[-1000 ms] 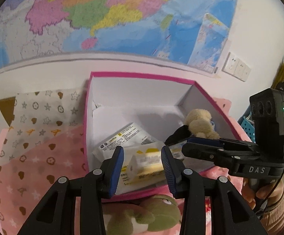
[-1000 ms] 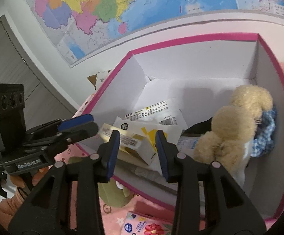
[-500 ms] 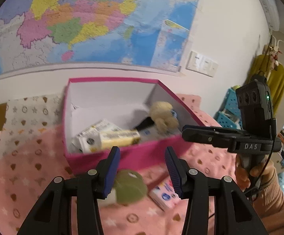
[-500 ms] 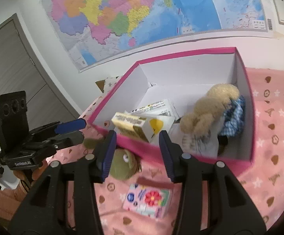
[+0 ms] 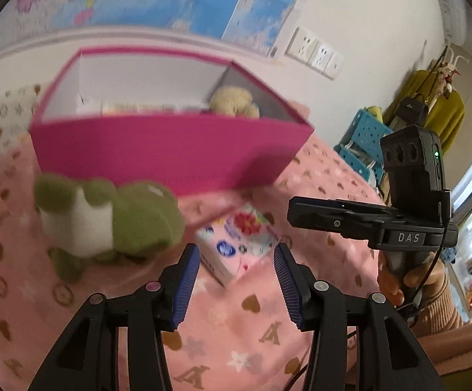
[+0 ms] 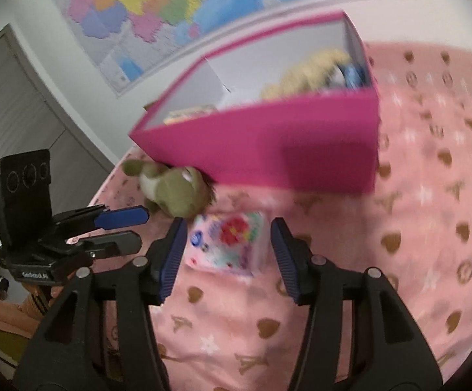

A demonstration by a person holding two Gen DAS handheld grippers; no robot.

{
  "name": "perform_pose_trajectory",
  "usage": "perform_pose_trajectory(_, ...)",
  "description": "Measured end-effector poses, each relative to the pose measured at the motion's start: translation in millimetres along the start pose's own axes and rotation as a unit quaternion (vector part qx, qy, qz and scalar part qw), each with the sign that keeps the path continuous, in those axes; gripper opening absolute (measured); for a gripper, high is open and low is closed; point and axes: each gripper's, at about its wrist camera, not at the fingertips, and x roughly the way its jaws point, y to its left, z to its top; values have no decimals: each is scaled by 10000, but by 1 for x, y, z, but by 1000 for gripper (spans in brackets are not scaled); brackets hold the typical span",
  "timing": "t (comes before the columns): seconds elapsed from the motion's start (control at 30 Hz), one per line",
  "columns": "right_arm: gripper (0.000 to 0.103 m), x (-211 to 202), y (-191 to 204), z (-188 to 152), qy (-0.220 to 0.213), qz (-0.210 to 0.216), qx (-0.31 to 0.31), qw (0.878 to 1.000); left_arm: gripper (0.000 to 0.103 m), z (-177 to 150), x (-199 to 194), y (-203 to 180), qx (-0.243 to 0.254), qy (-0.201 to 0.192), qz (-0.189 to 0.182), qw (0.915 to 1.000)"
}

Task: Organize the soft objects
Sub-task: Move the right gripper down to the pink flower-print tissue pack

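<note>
A pink box (image 5: 164, 156) (image 6: 285, 150) stands on the pink blanket, holding a beige teddy (image 5: 232, 101) (image 6: 311, 71) and a yellow pack (image 6: 187, 114). In front of it lie a green frog plush (image 5: 112, 218) (image 6: 174, 192) and a flowered tissue pack (image 5: 245, 228) (image 6: 229, 244). My left gripper (image 5: 236, 251) is open just short of the tissue pack, touching nothing. My right gripper (image 6: 228, 228) is opening its jaws, with the tissue pack lying between its fingertips and the pads clear of it. Each gripper also shows in the other's view, right gripper (image 5: 333, 218) and left gripper (image 6: 128, 228).
The blanket (image 6: 431, 195) spreads wide to the right of the box. A map (image 6: 170, 0) hangs on the wall behind, with wall sockets (image 5: 314, 53) beside it. A blue crate (image 5: 360, 143) and a hanging yellow coat (image 5: 431, 110) stand at the far right; a door (image 6: 14, 104) is on the left.
Both grippers let go of the yellow pack in the box, drew back and sank toward the blanket. Their jaws stand wider, now framing the flowered tissue pack instead.
</note>
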Motion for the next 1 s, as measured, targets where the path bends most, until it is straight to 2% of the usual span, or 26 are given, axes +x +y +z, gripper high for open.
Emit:
perform_pose_trajectory(0.23, 55, 11, -7, -6, 100, 66, 164, 9998, 47, -6, 16, 3, -183, 219, 16, 9996)
perform_pose_trajectory(0.8, 55, 28, -13, -12, 189, 103, 341, 9992, 33, -2, 36, 0, -242, 368, 56, 9990)
perform_pose_trajectory(0.9, 46, 30, -15, -11, 199, 96, 395, 9990, 30, -3, 38, 1, -252, 410, 58, 9988)
perform_pose_trajectory(1.0, 45, 32, -15, -11, 234, 114, 400, 9989, 30, -4, 38, 1, -266, 423, 59, 9987)
